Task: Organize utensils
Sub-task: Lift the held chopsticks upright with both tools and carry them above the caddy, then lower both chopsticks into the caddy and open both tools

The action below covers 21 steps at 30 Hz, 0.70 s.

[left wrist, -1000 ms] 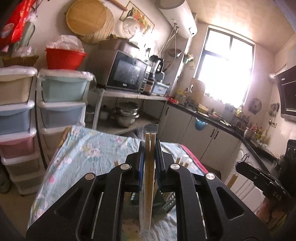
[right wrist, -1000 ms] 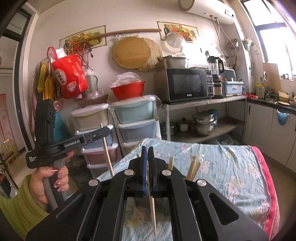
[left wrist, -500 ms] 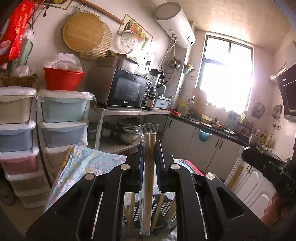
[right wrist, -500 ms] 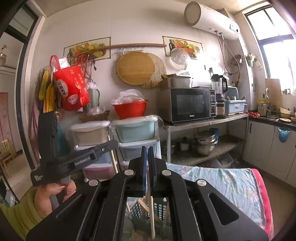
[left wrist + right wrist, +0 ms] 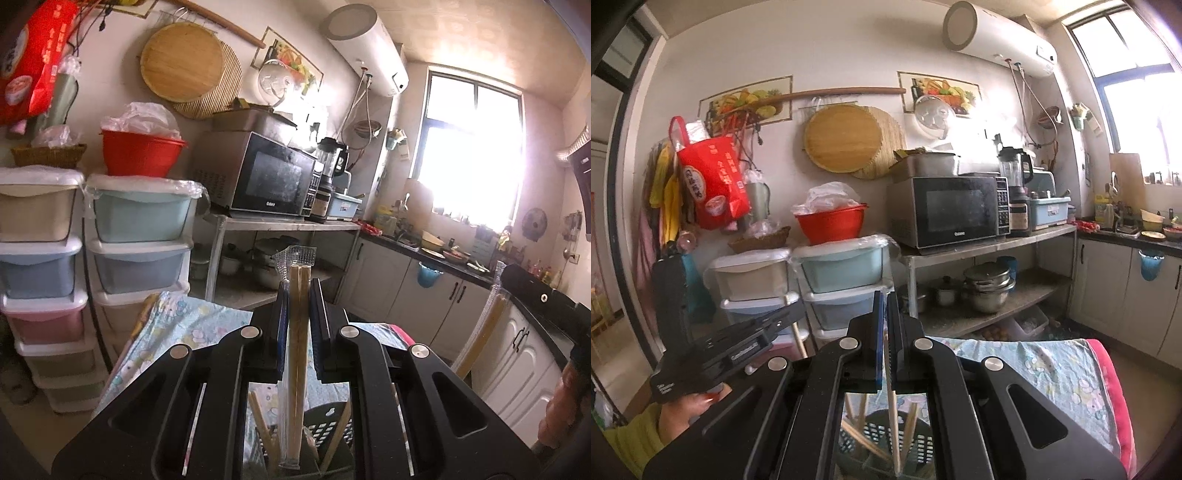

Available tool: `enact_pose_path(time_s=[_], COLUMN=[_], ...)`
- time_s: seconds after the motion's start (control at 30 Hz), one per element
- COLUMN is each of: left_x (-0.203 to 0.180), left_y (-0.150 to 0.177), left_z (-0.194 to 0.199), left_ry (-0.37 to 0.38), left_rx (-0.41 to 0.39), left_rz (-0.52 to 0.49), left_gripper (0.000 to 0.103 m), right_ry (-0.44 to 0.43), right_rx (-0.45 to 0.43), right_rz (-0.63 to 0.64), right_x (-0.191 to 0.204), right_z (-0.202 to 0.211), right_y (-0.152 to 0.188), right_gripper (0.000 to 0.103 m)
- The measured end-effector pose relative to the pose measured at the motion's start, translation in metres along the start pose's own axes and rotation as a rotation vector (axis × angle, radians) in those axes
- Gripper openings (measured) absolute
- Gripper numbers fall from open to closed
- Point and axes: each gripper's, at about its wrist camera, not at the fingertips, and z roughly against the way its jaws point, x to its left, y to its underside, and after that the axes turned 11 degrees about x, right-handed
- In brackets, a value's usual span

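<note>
Okay, my left gripper (image 5: 298, 295) is clamped on a plastic-sleeved chopstick pair (image 5: 297, 332), my right gripper (image 5: 884, 317) pinched tight on a single bare chopstick (image 5: 893, 424). I hold both sticks near-vertical, long axis up-down, lower ends aimed into the dark perforated holder (image 5: 882, 439) right below, where loose chopsticks (image 5: 866, 441) lean. Looks staged for a straight drop-in.

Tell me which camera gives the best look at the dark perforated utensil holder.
The right wrist view: the utensil holder shows its rim, holes and several chopsticks standing inside. The left wrist view shows only part of its perforated wall between the gripper arms.
</note>
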Motion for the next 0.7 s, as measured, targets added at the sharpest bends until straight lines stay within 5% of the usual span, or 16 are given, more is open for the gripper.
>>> enact_pose_path(time_s=[0.7], left_x=[-0.012], left_y=[0.036], left_z=[-0.048], left_ry=[-0.041], left_rx=[0.075], left_rz=[-0.087], left_gripper=[0.007], right_ry=[0.033], right_rx=[0.104], right_rz=[-0.058], right_x=[-0.027], right_z=[-0.061], right_y=[0.039], right_gripper=[0.002])
